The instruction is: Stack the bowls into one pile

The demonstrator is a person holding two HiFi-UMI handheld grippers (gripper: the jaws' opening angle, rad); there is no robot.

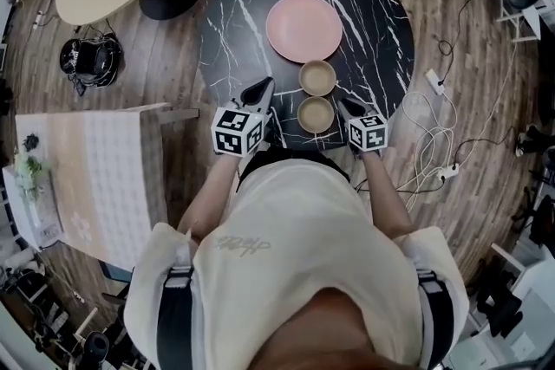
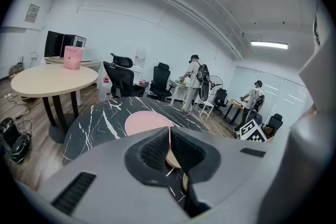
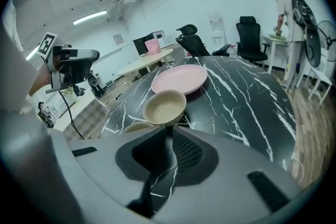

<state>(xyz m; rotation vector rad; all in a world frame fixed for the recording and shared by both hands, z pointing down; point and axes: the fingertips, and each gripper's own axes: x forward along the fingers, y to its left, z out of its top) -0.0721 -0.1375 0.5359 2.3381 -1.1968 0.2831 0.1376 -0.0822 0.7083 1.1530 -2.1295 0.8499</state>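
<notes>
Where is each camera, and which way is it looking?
Head view: on the person's head, looking down at the black table, near bowl, far bowl and their shirt.
Left gripper view: on the left hand-held gripper, facing across the table toward chairs; its shut jaws show.
Right gripper view: on the right hand-held gripper, facing the far bowl; its shut jaws show.
Shared: all three show the pink plate.
</notes>
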